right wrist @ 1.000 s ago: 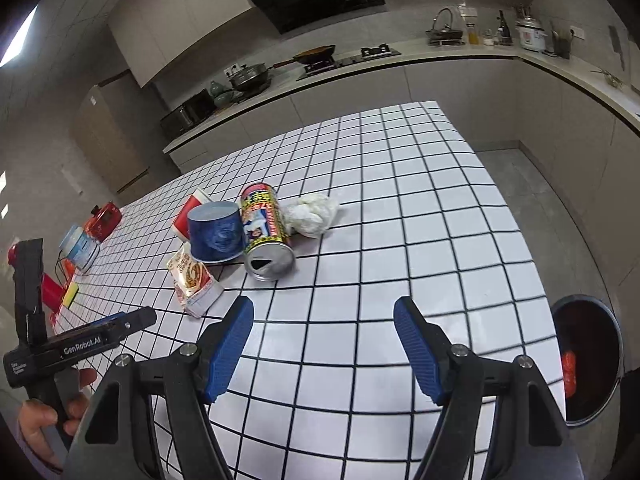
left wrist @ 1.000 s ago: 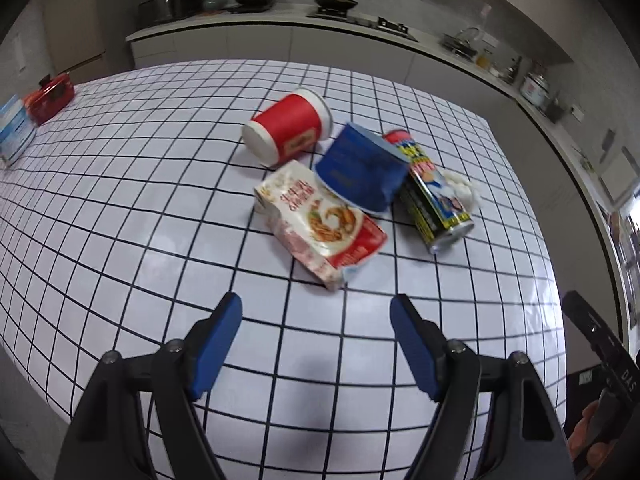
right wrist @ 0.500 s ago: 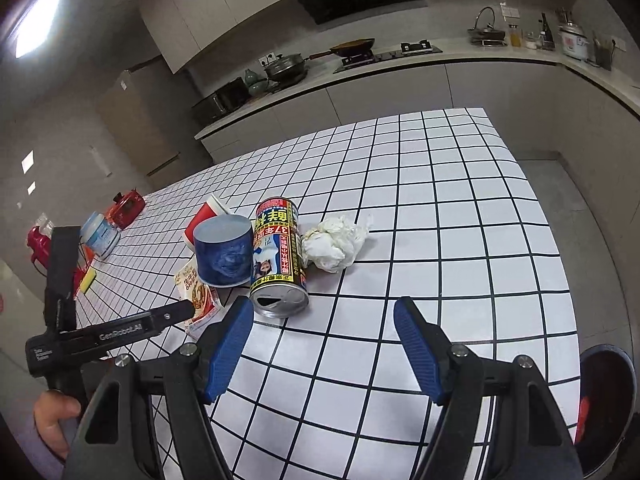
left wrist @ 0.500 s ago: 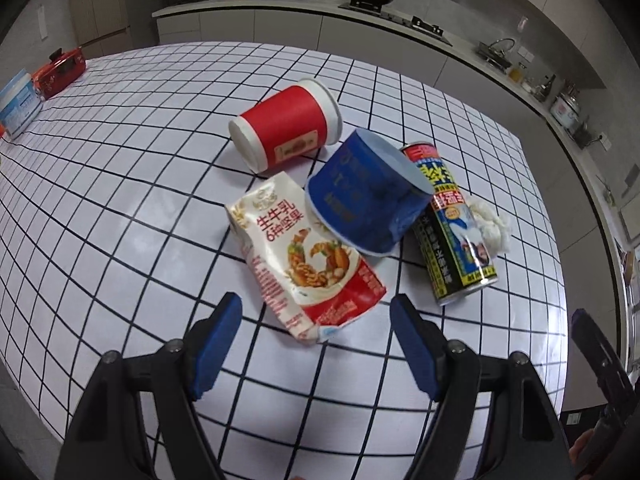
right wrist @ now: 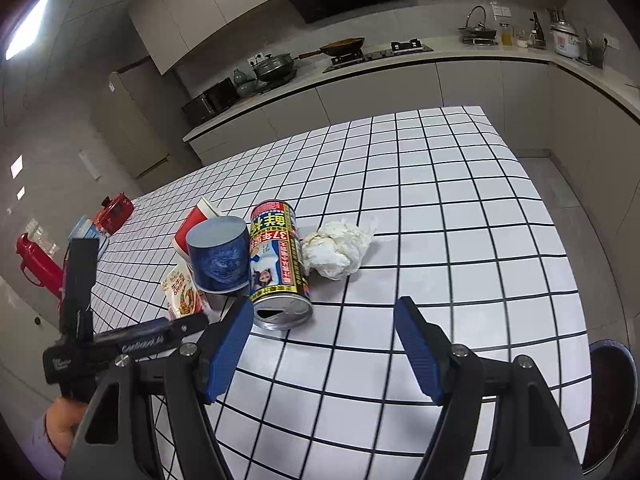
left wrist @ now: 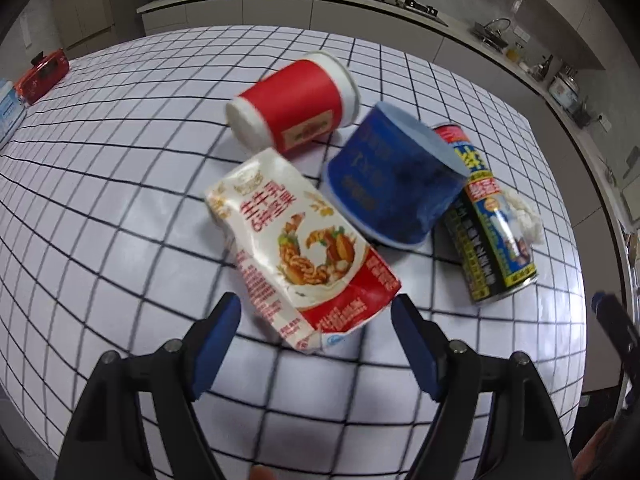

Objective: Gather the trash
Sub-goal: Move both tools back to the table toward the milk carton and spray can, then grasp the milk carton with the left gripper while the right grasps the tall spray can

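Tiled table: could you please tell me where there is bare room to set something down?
Bare tiles run right of the crumpled tissue to the table edge, and behind it to the far corner. It is crowded where the milk carton, blue cup, red cup and can cluster.

White desk (left wrist: 120,160) with black grid; red-and-white cup (left wrist: 294,106); blue tub (left wrist: 394,188); white-and-red carton (left wrist: 300,248); yellow-green can (left wrist: 490,236).

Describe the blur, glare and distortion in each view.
Left wrist view: motion blur smears the grid table and red cup; fisheye bows its lines. Right wrist view: sharper, can label readable; a bright ceiling light flares upper left; dark vignette rings both.
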